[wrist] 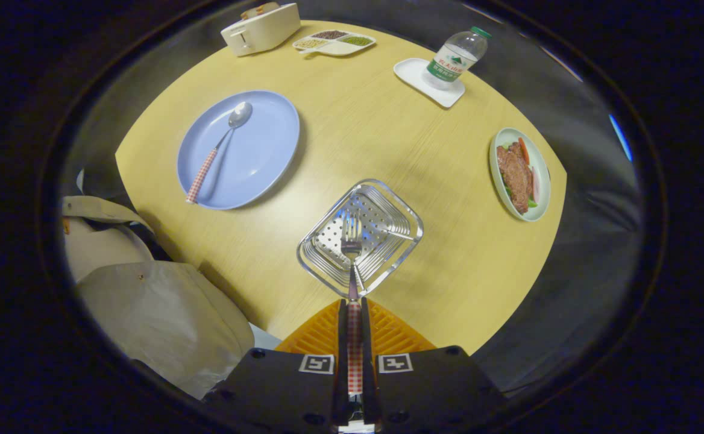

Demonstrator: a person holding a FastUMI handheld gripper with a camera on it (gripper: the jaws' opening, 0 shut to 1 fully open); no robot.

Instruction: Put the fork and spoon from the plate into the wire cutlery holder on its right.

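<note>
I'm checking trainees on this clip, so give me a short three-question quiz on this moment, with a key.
1. True or false: the fork lies on the blue plate.
2. Which piece of cutlery is on the blue plate? A) a knife B) the spoon C) chopsticks
3. Fill in: the fork's tines hang over the wire cutlery ____.

Key
1. False: the gripper has its fingers shut on the fork's checked handle, tines pointing ahead.
2. B: it lies alone on the plate, checked handle toward the person's sleeve.
3. holder: the wire cutlery holder stands just ahead of the fingers, right of the plate.
</note>
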